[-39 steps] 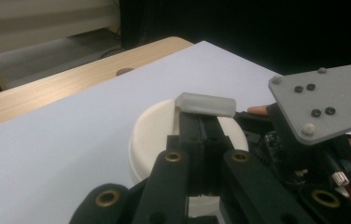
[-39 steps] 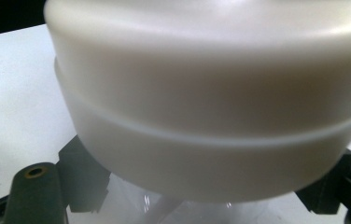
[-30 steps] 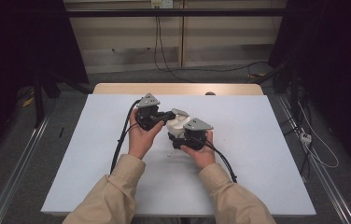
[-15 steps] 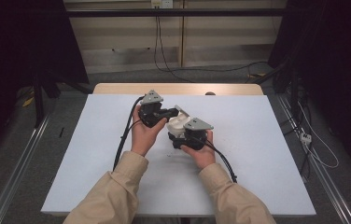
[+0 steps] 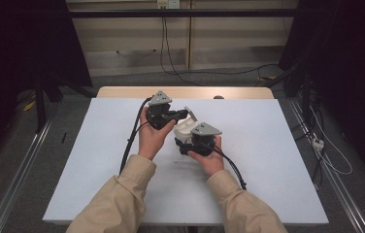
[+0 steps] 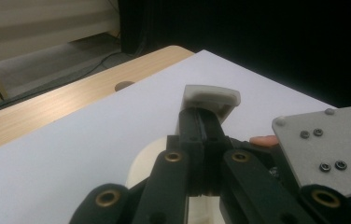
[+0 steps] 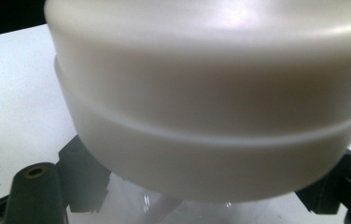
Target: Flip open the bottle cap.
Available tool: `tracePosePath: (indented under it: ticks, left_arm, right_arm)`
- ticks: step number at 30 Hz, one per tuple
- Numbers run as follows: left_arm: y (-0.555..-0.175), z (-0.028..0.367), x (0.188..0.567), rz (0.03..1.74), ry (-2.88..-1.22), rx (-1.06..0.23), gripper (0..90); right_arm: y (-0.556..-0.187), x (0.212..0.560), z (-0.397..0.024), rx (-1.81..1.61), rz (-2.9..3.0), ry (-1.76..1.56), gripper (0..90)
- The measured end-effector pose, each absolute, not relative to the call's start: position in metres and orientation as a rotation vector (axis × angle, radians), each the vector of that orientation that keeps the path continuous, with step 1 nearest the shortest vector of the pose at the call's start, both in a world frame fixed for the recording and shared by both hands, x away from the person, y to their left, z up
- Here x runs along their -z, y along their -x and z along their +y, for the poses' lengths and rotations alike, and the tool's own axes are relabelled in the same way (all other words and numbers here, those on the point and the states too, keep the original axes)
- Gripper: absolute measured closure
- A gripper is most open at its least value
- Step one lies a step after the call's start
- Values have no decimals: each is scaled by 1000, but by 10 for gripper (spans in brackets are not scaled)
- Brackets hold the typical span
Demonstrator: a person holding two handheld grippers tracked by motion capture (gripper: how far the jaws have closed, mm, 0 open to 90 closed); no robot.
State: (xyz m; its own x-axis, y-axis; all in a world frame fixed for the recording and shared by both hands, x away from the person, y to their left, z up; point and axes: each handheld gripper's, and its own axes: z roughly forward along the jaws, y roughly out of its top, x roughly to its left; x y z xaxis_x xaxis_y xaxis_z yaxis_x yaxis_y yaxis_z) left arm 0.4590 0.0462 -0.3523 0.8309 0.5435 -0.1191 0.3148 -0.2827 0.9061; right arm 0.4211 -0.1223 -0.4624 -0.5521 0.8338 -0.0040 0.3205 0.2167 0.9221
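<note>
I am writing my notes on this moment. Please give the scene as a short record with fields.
surface: white table
object: white container with flip lid
lid state: raised
left tool: shut on flip lid
right tool: shut on white container, near its base
container position: held between both tools above the table, whether it touches the table cannot be told

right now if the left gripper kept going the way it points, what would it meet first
The left gripper is already shut on the white flip lid. Past that lid lies bare white table, then probably its far edge.
</note>
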Motion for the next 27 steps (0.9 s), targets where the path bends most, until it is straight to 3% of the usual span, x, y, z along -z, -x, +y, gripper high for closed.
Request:
tracePosePath:
  ticks: [27]
  left_arm:
    - [-466, 34, 347, 622, -1910, -261, 900]
  right_arm:
    - [-421, 462, -122, -1315, 1985, -1063, 186]
